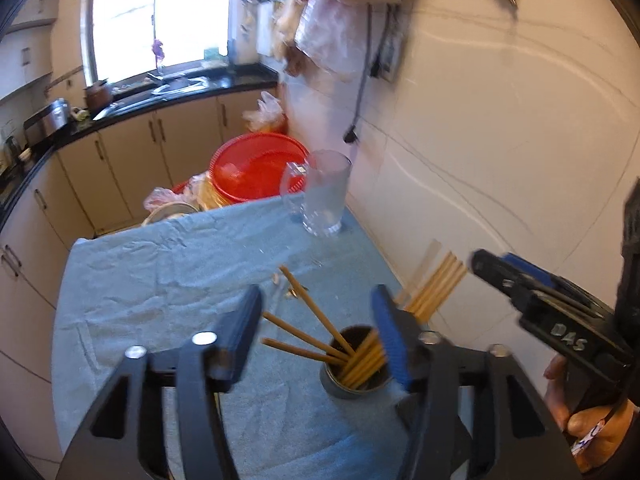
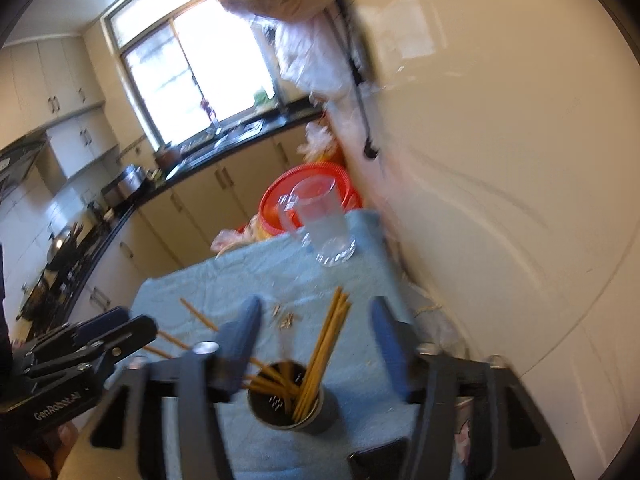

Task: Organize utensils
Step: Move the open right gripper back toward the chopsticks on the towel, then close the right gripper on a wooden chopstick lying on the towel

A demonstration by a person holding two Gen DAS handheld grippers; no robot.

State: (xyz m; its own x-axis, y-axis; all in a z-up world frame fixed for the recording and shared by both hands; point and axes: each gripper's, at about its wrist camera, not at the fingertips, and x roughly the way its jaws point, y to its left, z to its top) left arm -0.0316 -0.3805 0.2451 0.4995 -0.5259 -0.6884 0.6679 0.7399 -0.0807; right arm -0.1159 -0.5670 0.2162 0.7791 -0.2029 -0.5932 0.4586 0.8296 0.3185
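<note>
- Nearest us, our left gripper [image 1: 316, 328] stands with its jaws spread wide and nothing between them; our right gripper [image 2: 316, 332] is likewise wide apart and empty.
- Just beyond the fingers, at about six o'clock on the table, sits the dark cup [image 2: 292, 408], upright on the blue cloth [image 1: 160, 264], with a bundle of chopsticks [image 2: 320, 352] fanned out of it.
- We judge the chopsticks light, stiff and a little slick; a pinch near mid-length should hold one without it swinging. The cup looks light enough to tip if a stick is levered against its rim.
- Small pale bits [image 2: 286, 320] lie on the cloth past the cup; we cannot tell what they are.
- At twelve o'clock, by the far edge, stands a clear glass mug [image 1: 326, 196], fragile, best steered around.
- The left view alone shows sticks reaching past the table's three o'clock edge; the right view alone looks down into the cup.
</note>
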